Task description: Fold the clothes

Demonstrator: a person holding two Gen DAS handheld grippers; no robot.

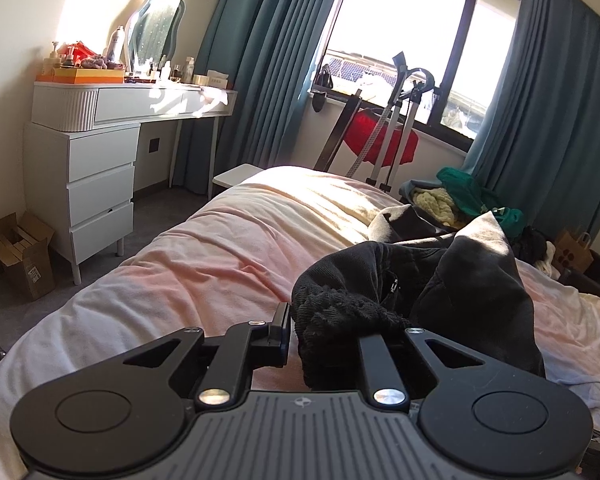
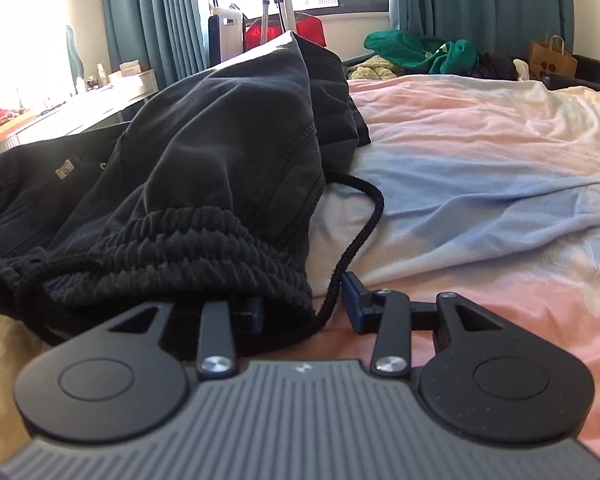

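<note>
Sunlit through a wide window [image 1: 400, 28] hung with teal curtains [image 1: 260, 60], the bedroom is filled mostly by a bed spread with a pink and pale blue sheet [image 1: 204, 264]. At the far left a white dressing table [image 1: 112, 136] crowded with bottles and a mirror is seen, and a cardboard box [image 1: 20, 256] is set on the floor near it. Below the window, a metal stand with a red cloth [image 1: 384, 136] is placed. At the far right of the bed, a pile of green and yellow laundry [image 1: 460, 200] is heaped, with a brown paper bag [image 2: 552, 58] just beside it.

Black drawstring trousers [image 2: 204, 136] are bunched on the near part of the bed, their ribbed elastic waistband [image 2: 180, 248] turned towards both cameras. The left gripper [image 1: 342, 330] is held at the waistband's left end, jaws spread, with the gathered fabric lying between them and over the right finger; no pinch is made. The right gripper [image 2: 302, 308] is held at the waistband's right end, jaws likewise spread, the left finger tucked under the fabric edge. A black drawstring cord [image 2: 364, 216] is looped out to the right and runs down between the right gripper's fingers.
</note>
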